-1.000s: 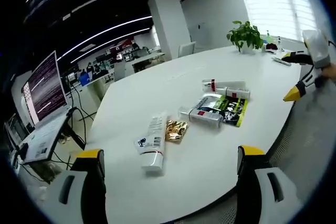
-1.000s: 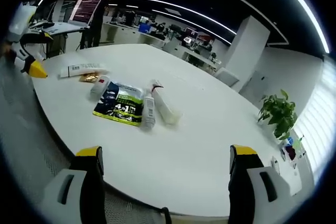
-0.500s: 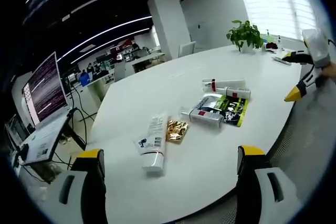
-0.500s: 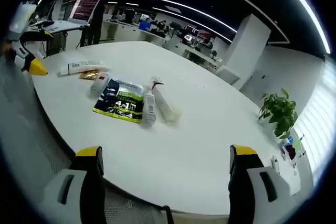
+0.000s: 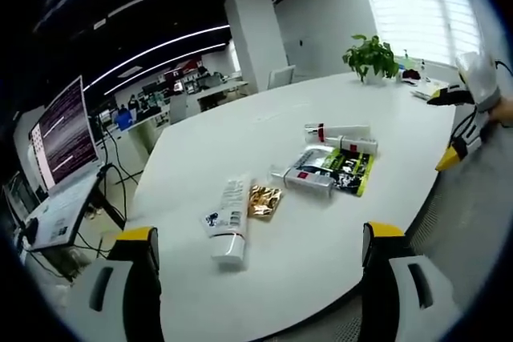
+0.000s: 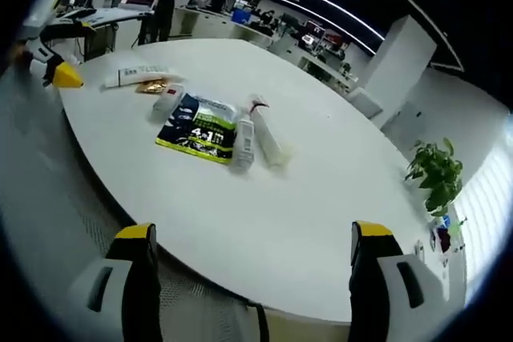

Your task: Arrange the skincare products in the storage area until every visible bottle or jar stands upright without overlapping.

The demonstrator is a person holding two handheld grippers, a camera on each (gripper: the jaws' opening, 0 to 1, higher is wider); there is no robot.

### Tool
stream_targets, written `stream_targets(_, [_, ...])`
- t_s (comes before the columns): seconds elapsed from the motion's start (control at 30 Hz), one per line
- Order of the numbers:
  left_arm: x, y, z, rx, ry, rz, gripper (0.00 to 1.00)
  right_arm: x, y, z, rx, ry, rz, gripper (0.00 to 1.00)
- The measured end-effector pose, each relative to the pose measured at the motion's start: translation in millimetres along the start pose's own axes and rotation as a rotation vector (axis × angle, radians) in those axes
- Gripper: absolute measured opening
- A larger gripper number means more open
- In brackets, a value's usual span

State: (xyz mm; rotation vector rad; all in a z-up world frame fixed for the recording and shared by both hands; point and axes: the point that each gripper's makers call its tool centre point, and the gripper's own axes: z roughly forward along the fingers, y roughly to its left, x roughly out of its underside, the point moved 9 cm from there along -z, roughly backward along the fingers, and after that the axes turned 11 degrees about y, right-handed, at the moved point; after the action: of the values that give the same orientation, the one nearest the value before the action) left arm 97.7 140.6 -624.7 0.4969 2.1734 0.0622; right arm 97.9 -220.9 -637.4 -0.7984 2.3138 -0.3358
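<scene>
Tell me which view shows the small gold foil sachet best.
The left gripper view: the crinkled gold foil sachet lies near the camera, beside the white squeeze tube. In the right gripper view the sachet is a small, distant speck at the table's far end.

The left gripper (image 5: pixel 255 278) and the right gripper (image 6: pixel 248 278) both hover before the white table (image 5: pixel 264 126) edge, jaws wide apart, holding nothing.

White table (image 5: pixel 240 130) bears lying tubes (image 5: pixel 228 219), gold sachet (image 5: pixel 264 199), green pouch (image 6: pixel 199 128)
</scene>
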Motion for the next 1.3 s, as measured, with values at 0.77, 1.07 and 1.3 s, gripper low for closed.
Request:
stream_targets(0.77, [1.2, 4.7, 7.3, 0.044, 0.011, -0.004, 0.99, -38.3, -22.7, 3.8, -0.137, -0.009, -0.071, 1.00])
stream_targets(1.07, [2.7, 4.7, 8.3, 0.036, 0.028, 0.004, 0.99, -58.0, -46.4, 10.4, -0.136, -0.020, -0.123, 1.00])
stream_targets(1.3, [3.4, 6.7, 10.1, 0.030, 0.037, 0.009, 0.99, -73.9, -60.8, 25.3, -0.157, -0.009, -0.145, 1.00])
